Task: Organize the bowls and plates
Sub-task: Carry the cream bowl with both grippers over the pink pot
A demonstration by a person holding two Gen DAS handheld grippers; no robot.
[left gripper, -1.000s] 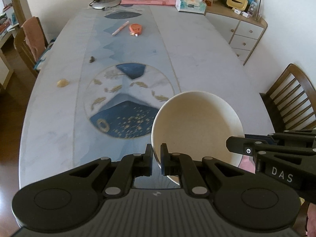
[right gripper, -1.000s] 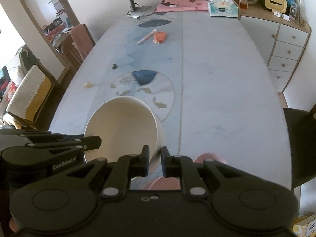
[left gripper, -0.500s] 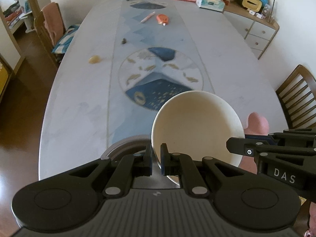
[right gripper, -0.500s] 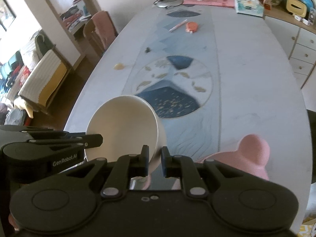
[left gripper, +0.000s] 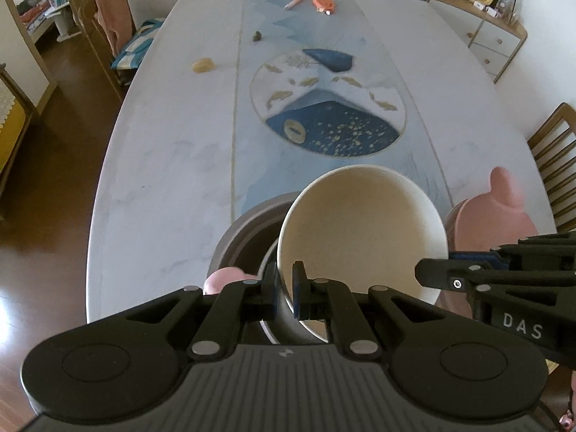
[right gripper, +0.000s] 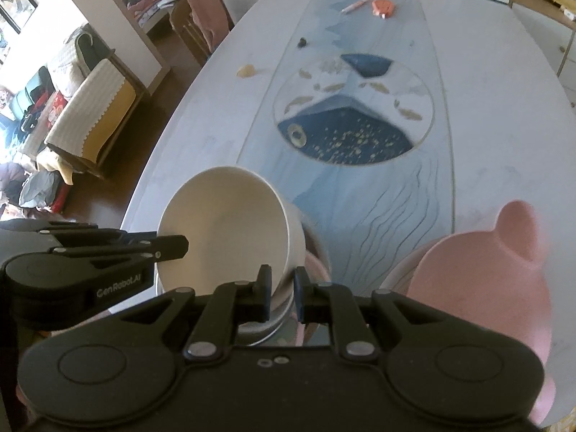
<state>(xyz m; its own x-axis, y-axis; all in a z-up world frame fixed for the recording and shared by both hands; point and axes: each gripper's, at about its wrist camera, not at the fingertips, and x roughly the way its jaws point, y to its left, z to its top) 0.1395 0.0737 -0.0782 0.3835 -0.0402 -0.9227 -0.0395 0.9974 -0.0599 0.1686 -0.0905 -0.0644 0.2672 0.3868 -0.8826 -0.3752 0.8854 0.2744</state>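
2 grippers' jaws pinch a smooth, round cream bowl point(left gripper: 360, 230) by its rim.

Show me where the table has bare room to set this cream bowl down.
Bare room: the pale strip of table left of the blue runner, below the yellow scrap, and the strip right of the medallion. Crowded: the near edge, where the cream bowl hangs over the grey bowl with the pink dish alongside.
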